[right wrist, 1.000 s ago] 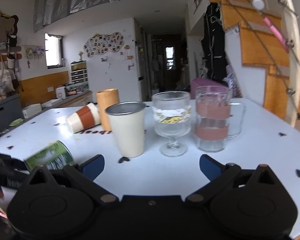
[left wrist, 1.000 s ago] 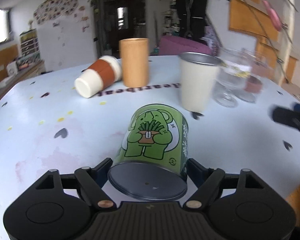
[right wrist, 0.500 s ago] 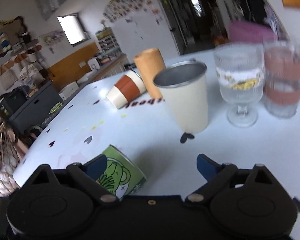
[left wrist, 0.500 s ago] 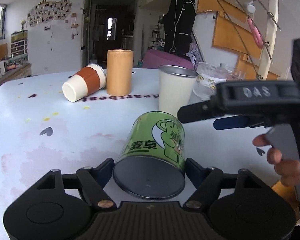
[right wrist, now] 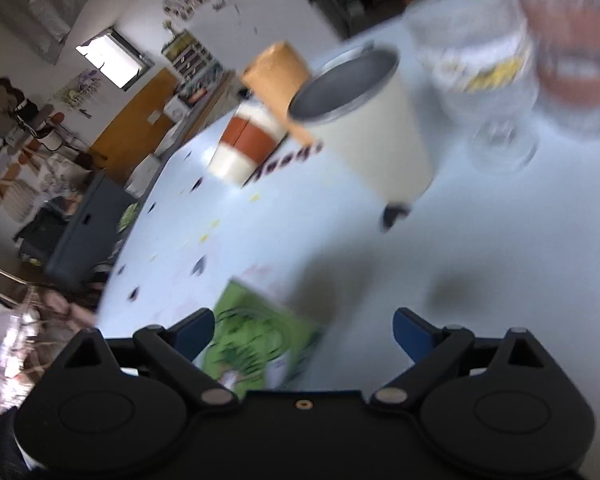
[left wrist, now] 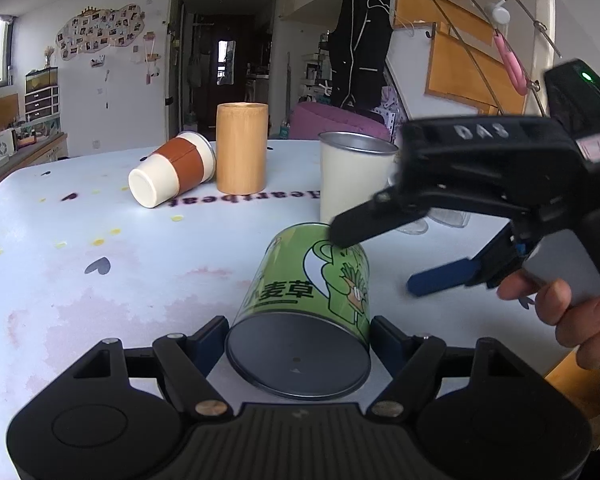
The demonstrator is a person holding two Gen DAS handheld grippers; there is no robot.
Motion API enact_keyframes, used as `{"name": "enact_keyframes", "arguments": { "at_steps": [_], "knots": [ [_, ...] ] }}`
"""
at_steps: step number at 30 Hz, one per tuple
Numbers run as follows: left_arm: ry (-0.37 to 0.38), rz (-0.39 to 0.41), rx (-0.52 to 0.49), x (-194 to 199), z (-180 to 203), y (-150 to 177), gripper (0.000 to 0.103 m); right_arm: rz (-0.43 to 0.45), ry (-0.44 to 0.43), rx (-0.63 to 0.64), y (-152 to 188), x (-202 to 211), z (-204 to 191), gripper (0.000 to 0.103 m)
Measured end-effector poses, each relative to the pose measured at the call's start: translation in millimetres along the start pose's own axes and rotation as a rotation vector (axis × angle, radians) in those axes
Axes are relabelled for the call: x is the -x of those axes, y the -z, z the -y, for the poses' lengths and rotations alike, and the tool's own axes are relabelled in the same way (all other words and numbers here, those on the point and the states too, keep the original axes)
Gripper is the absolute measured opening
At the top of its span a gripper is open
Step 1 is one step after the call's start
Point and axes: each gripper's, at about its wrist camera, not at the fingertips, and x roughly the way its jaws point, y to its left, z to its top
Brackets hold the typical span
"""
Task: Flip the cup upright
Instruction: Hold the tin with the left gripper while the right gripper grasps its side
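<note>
Since half a second ago the right hand-held gripper (left wrist: 374, 262) has come lower and closer: its upper finger tip now sits at the far rim of the green cup (left wrist: 306, 306), where before it hung above it. Its jaws are spread wide, released, nothing between them. The right wrist view has tilted hard and blurred, with the cup (right wrist: 256, 346) now just inside the left finger.

The left hand-held gripper (left wrist: 298, 344) has not changed: fingers on either side of the cup near its base, looks clenched on it, though contact is partly hidden.

The cup lies on its side on the white counter (left wrist: 100, 280), long axis running away from the left camera, flat dark grey bottom facing it, mouth pointing toward the cream tumbler (left wrist: 352, 184). Green wrap, cartoon figure, Chinese characters.

Behind: brown-sleeved cup (left wrist: 172, 176) on its side, bamboo cup (left wrist: 242, 148) upright.
</note>
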Motion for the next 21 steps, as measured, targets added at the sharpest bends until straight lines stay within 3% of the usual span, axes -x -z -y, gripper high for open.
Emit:
{"name": "enact_keyframes", "arguments": {
  "at_steps": [4, 8, 14, 17, 21],
  "knots": [
    [-0.020, 0.005, -0.031, 1, 4, 2, 0.091, -0.095, -0.023, -0.103, 2, -17, -2, 0.097],
    [0.001, 0.019, -0.050, 5, 4, 3, 0.093, -0.162, -0.080, -0.246, 4, -32, 6, 0.095],
    [0.043, 0.026, -0.064, 7, 5, 6, 0.093, -0.156, -0.085, -0.229, 5, -36, 0, 0.080],
    [0.053, 0.035, -0.066, 8, 5, 6, 0.094, -0.139, -0.089, -0.198, 4, -31, 1, 0.079],
    [0.065, 0.046, -0.065, 10, 2, 7, 0.096, 0.013, -0.038, -0.032, -2, -11, -4, 0.079]
  ]
}}
